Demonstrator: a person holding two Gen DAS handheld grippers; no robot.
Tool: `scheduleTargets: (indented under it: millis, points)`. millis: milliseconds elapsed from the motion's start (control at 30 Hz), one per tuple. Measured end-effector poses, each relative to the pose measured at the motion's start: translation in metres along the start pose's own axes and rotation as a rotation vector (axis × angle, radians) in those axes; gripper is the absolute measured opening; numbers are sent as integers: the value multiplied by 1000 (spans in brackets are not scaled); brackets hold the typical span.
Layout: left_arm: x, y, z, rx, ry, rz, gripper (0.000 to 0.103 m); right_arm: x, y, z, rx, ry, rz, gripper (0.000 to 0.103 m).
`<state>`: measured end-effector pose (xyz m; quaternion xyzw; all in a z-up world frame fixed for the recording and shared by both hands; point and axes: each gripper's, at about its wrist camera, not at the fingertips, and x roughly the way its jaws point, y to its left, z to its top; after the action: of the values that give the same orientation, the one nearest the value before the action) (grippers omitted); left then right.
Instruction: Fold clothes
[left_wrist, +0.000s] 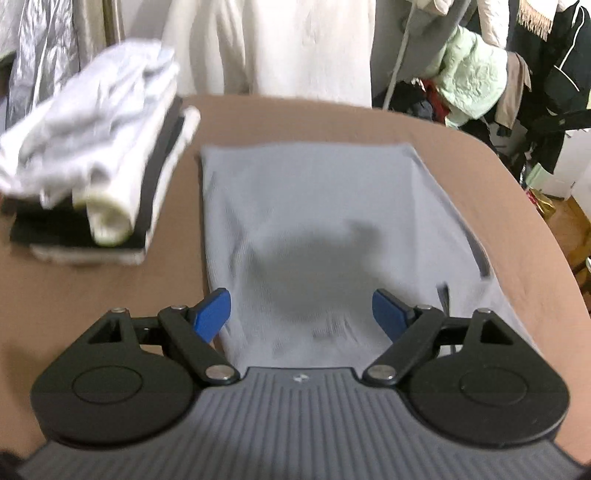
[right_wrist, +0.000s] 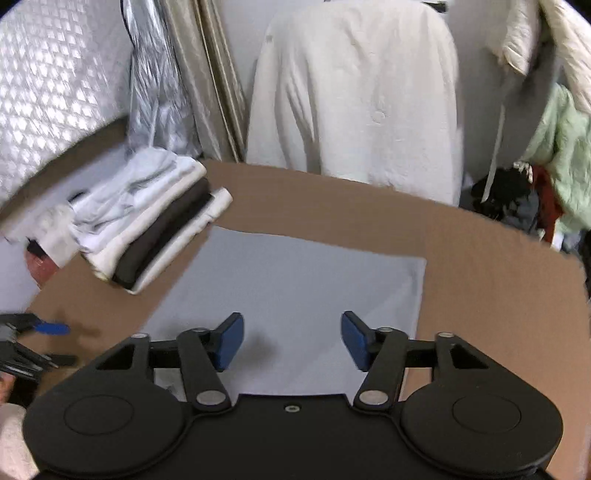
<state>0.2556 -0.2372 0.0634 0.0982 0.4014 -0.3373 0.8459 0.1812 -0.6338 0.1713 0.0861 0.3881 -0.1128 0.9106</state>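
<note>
Plainly, the left gripper (left_wrist: 301, 314) has its blue fingers (left_wrist: 212, 314) spread wide with nothing between them, held above the pale grey garment (left_wrist: 314, 221) and casting a dark shadow on the cloth. The right gripper (right_wrist: 291, 341) is likewise parted and empty, its pads clear of the fabric. Both tools tilt downward toward the brown table (left_wrist: 314, 118) and hover over the near part of the garment; in the right wrist view the left gripper shows only as a blue tip at the far left edge, off the cloth. The garment lies flat in the middle of the table as a folded rectangle, its long axis running away from the cameras toward the far edge. Just beside its far left corner sits a stack of folded clothes (left_wrist: 92, 166) in white and dark layers, with a rumpled white piece on top. Behind the table hangs a white coat (right_wrist: 354, 92).
</note>
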Motion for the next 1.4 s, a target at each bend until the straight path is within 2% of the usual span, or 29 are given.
scheduleTargets:
  millis: [67,100,200,267,333,400,467,600,667,767,833,900,967,1000,1033,1067,1100,1133,1167,1200,1267,1333,1400]
  points:
    - [24,0,22,29,-16,59,84,31,-4,13,-41,6,-108,82]
    - [40,1,32,38,-27,88,85,47,-11,16,-29,-2,-130,82]
    - [86,6,57,72,-69,166,85,91,-46,14,97,-18,-132,82]
    - [120,18,70,41,-76,177,85,118,-69,10,176,8,-119,78]
    - [166,38,88,-4,-36,169,86,138,-86,5,199,-10,-122,76]
    - [217,52,108,-8,105,171,86,161,-103,0,224,-20,-132,76]
    - [258,58,122,-13,233,233,82,193,-119,-3,255,4,-146,77]
    - [303,66,143,92,197,306,85,245,-140,-1,259,69,-141,77]
    - [328,79,150,95,228,329,85,266,-149,1,245,81,-135,77]
    - [356,99,156,41,239,305,85,290,-165,3,263,64,-120,77]
    - [369,112,158,-1,222,289,86,309,-175,0,277,75,-157,77]
    - [379,123,159,-43,196,284,86,327,-184,-2,282,101,-203,77]
    - [381,125,156,-57,136,252,86,338,-187,1,265,106,-193,77]
    - [381,123,154,-43,99,225,83,341,-186,3,243,99,-176,77]
    - [383,119,151,-18,94,190,61,344,-184,4,213,92,-156,76]
    - [386,116,149,9,95,153,47,348,-181,4,188,86,-140,69]
    - [387,113,148,11,97,141,24,351,-178,3,165,87,-129,45]
    - [386,111,147,9,99,134,4,355,-173,2,139,91,-117,32]
    - [384,108,147,6,100,123,5,356,-167,1,108,87,-116,14]
    - [380,105,147,16,93,134,5,355,-159,0,70,73,-131,8]
    - [367,98,146,53,63,182,5,346,-149,-3,29,31,-160,7]
    - [344,77,141,185,-28,252,5,328,-146,-5,53,-21,-165,7]
    - [311,63,133,192,-82,256,5,300,-144,-9,108,-85,-141,7]
